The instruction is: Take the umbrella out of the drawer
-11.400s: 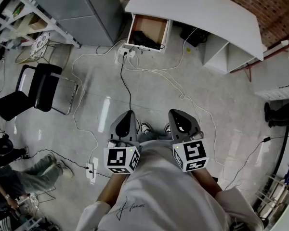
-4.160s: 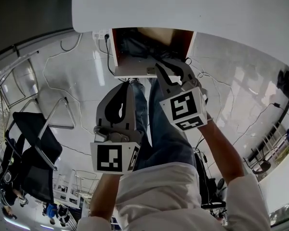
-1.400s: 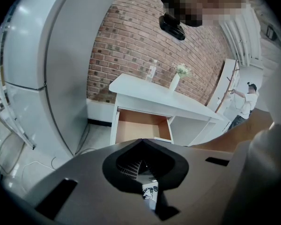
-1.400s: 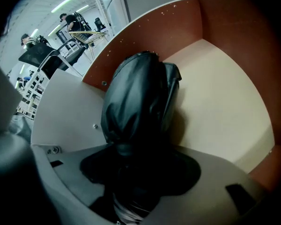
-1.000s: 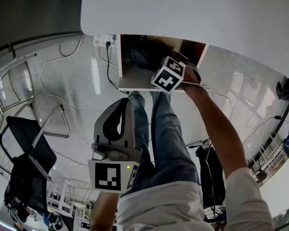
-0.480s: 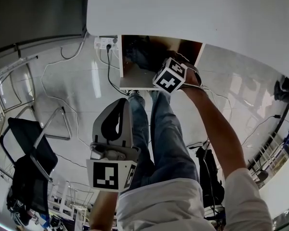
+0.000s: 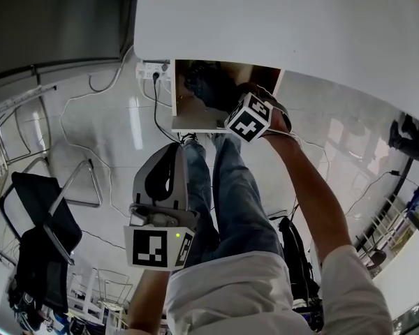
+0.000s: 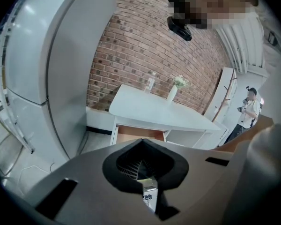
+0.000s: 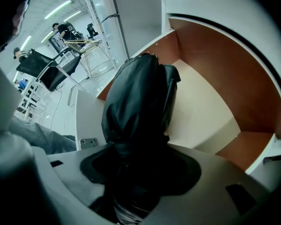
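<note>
Between the fingers of the right gripper [image 9: 131,182] sits one end of the black folded umbrella [image 9: 136,102]. They are clamped on its gathered fabric, and the rest of the bundle reaches ahead of them into the open drawer [image 9: 210,125].

The likeliest trouble is the hold itself. The cloth looks soft and slick and only the near end is pinched, so the bulk ahead could sag, twist or slide out during the lift. A loose fold could also snag the drawer's side wall just left of the fingers.

To their right the pale drawer floor lies bare as far as the brown walls, which gives room to swing that way. Above and beyond them the white tabletop [image 7: 279,26] overhangs the back of the drawer, so a lift should come toward the person, over the front edge.

Well back from the drawer, the left gripper [image 8: 143,175] has its fingers together on nothing.
</note>
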The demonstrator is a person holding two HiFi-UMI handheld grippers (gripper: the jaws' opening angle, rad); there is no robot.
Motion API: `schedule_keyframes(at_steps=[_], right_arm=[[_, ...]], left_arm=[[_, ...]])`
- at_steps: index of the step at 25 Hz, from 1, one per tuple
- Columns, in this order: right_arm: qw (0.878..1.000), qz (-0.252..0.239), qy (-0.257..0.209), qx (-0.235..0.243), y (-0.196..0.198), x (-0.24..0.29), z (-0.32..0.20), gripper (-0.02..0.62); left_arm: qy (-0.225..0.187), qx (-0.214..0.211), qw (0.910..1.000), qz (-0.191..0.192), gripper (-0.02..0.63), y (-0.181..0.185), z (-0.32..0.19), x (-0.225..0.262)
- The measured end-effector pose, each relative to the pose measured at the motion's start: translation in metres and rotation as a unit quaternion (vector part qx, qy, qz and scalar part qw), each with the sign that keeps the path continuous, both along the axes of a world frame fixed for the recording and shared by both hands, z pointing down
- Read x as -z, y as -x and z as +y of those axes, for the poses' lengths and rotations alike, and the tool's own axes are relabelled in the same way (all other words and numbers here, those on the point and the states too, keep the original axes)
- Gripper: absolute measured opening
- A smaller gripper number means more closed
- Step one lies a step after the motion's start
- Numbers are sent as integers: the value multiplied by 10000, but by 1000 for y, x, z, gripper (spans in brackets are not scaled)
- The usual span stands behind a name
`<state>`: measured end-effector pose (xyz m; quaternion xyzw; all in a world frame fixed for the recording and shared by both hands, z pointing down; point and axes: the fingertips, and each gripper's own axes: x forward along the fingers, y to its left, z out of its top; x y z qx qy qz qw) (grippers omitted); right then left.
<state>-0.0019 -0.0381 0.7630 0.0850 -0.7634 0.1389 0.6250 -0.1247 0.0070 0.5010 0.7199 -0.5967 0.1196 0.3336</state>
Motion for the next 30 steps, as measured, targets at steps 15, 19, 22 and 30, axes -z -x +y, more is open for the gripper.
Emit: schedule_keyframes(at_steps=[15,19,22,30], right_arm=[[9998,-73,-74,-160,-2,45,2,262],[9997,-107,-84,-193,-2,59,5,262],[9996,-96,-114,-223,-1,65,4,262],[9993,-210,-163,-258,5,90,6,262]], left_arm=[[-239,-71,9997,16,17,-4,-3,56],[-287,-112,9995,30,17,-6,-1,70],[-285,-124,9995,57,17,-5,0,77],[-356,-192,9992,54,17,-2,4,105]])
